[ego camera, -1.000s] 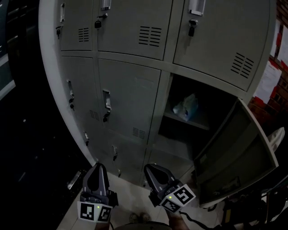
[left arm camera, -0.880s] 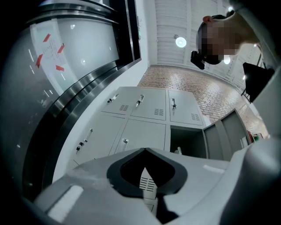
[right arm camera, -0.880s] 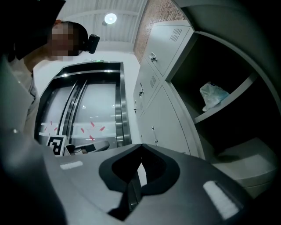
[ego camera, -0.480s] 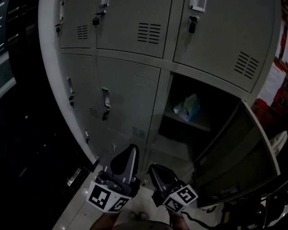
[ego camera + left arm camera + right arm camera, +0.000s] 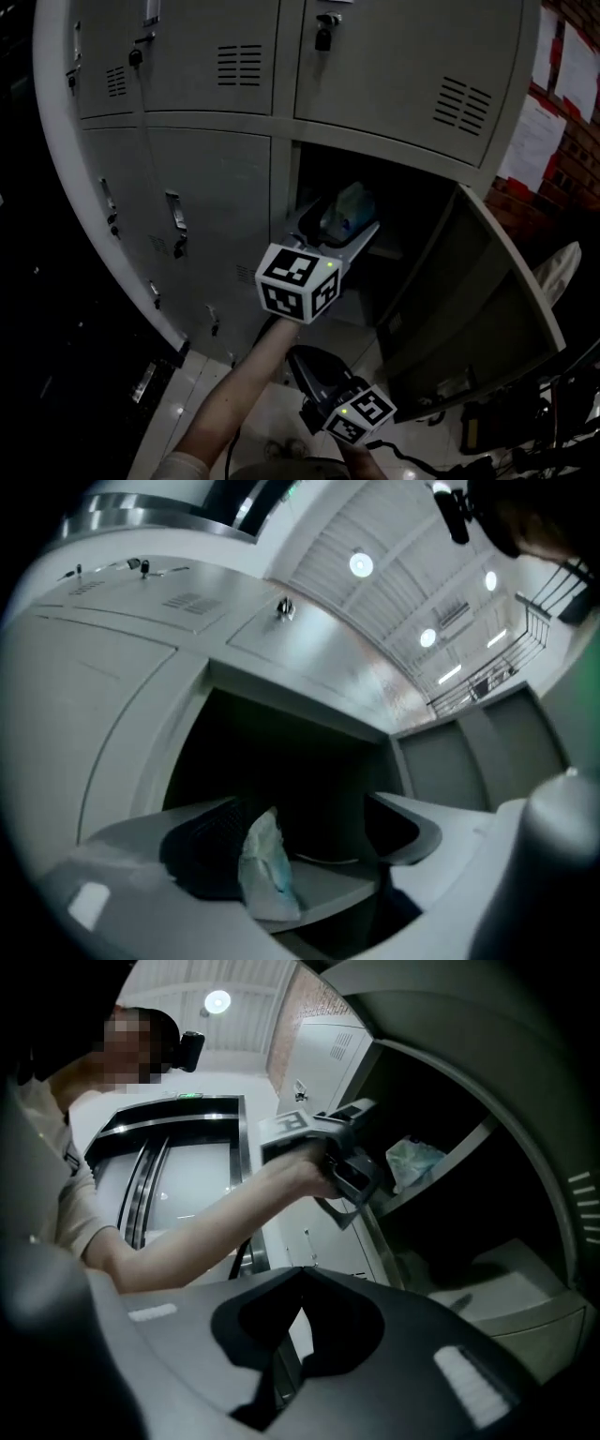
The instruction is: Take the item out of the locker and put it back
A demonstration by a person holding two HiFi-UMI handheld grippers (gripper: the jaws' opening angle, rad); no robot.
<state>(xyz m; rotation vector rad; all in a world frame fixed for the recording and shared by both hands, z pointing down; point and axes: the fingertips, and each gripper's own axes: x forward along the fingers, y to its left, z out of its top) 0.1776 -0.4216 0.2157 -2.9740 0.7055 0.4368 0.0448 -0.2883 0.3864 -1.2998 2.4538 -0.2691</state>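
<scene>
1. Up from low beside the other a second ago: left gripper [image 5: 343, 223] now reaching into the open locker [image 5: 284, 187], jaws opening around the pale packet [image 5: 263, 866] on the shelf [image 5: 326, 885].
2. Low as before: right gripper [image 5: 302, 1277], jaws clenched, nothing between.

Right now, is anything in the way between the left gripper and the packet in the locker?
Nothing visible. The door stands open, and the left gripper has its fingers opening, with the packet between them on the shelf.
</scene>
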